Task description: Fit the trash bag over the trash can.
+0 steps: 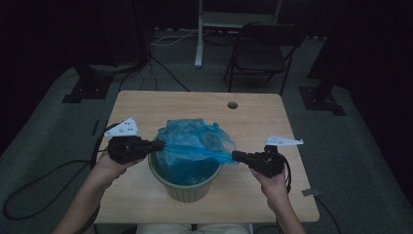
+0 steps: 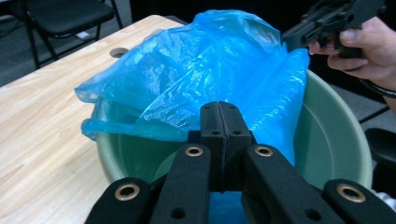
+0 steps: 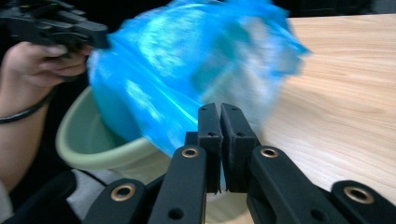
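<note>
Left hand-held gripper (image 1: 158, 145) and right hand-held gripper (image 1: 237, 156) clamped tight on blue bag (image 1: 195, 144), stretched over green bin (image 1: 187, 187)

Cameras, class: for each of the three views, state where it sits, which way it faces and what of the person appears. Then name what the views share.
High view: above the person's side, looking forward and down on the table; both forearms enter from below.
Left gripper view: on the left gripper, facing the blue bag and the right hand.
Right gripper view: on the right gripper, facing the left hand.
Shared: bag and green bin.
</note>
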Tool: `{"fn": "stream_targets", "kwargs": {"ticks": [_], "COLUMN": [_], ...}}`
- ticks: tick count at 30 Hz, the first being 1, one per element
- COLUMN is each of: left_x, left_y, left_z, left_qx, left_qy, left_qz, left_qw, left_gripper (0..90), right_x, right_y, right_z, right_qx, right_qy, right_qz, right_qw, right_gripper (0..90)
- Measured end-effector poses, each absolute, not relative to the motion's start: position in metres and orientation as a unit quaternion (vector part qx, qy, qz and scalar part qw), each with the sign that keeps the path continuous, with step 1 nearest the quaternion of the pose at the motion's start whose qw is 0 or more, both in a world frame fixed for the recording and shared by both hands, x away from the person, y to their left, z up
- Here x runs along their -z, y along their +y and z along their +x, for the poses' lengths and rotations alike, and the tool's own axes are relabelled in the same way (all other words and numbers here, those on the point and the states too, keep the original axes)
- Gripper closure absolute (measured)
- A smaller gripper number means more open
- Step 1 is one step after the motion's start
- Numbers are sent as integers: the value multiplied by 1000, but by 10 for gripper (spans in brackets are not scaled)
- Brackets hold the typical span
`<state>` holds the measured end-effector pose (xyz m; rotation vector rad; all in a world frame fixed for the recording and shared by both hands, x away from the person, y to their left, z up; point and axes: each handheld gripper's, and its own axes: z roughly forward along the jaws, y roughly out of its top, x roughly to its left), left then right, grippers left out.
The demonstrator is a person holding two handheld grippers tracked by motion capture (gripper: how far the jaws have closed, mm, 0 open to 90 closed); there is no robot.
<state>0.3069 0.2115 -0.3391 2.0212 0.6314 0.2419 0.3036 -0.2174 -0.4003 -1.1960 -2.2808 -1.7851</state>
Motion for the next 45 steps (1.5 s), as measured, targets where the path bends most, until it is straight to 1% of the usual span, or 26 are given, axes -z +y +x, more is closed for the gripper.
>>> {"fn": "stream_targets", "kwargs": {"ticks": [1, 3, 4, 5, 6, 7, 8, 9, 10, 11, 12, 13, 14, 17, 20, 21, 22, 23, 24, 26, 27, 30, 34, 39, 41, 45], "left_x": [339, 337, 336, 335, 333, 332, 331, 329, 328, 326, 324, 323, 321, 320, 322, 323, 324, 326, 326, 327, 326, 319, 306, 296, 294, 291], "left_y": [215, 216, 216, 215, 213, 211, 210, 207, 205, 204, 201, 199, 197, 194, 194, 196, 198, 200, 203, 210, 214, 219, 207, 186, 176, 159], "left_z": [307, 307, 307, 307, 307, 306, 307, 308, 308, 309, 310, 312, 314, 317, 318, 318, 318, 318, 318, 318, 317, 314, 311, 314, 318, 322], "left_qx": [-83, -91, -79, -79, -81, -89, -93, -96, -102, -104, -105, -107, -107, -104, -103, -102, -103, -100, -100, -98, -100, -109, -124, -130, -131, -129], "left_qy": [257, 262, 257, 256, 251, 248, 252, 255, 252, 255, 257, 255, 261, 266, 271, 273, 277, 279, 285, 294, 300, 309, 302, 297, 302, 296], "left_qz": [824, 822, 822, 822, 827, 830, 828, 829, 831, 829, 829, 828, 827, 824, 823, 822, 821, 819, 816, 811, 806, 795, 794, 794, 794, 803], "left_qw": [498, 497, 501, 502, 496, 492, 492, 489, 486, 487, 485, 487, 487, 490, 488, 489, 489, 491, 492, 497, 500, 510, 512, 515, 511, 502], "left_gripper": [900, 900, 900, 900, 899, 835, 790, 725, 689, 629, 597, 590, 531, 492, 486, 484, 462, 460, 460, 457, 440, 438, 437, 399, 378, 376], "right_x": [400, 398, 395, 392, 388, 383, 379, 375, 370, 365, 362, 357, 355, 355, 364, 367, 370, 373, 374, 374, 373, 366, 350, 334, 332, 332], "right_y": [-222, -230, -231, -232, -231, -230, -228, -226, -224, -222, -219, -213, -208, -190, -174, -171, -169, -167, -166, -166, -167, -169, -164, -145, -134, -114], "right_z": [305, 310, 312, 315, 319, 323, 327, 331, 335, 339, 343, 349, 354, 365, 375, 377, 377, 378, 377, 376, 375, 373, 370, 359, 353, 338], "right_qx": [572, 578, 580, 584, 587, 590, 592, 596, 600, 601, 601, 602, 598, 582, 557, 550, 545, 542, 539, 535, 536, 543, 559, 572, 570, 560], "right_qy": [-722, -712, -709, -705, -702, -700, -697, -693, -691, -692, -691, -693, -697, -711, -730, -735, -739, -740, -743, -748, -747, -742, -737, -749, -759, -781], "right_qz": [-390, -399, -402, -403, -403, -403, -405, -405, -404, -401, -400, -397, -396, -395, -395, -396, -394, -397, -397, -392, -393, -392, -379, -332, -314, -275], "right_qw": [-2, -1, -8, -7, -8, -13, -18, -20, -18, -20, -18, -12, -9, 5, 21, 21, 25, 27, 22, 17, 14, -3, -18, -20, -12, -8], "right_gripper": [898, 900, 900, 879, 837, 829, 799, 746, 731, 687, 616, 587, 568, 517, 491, 513, 520, 560, 690, 841, 900, 900, 900, 900, 900, 900]}}
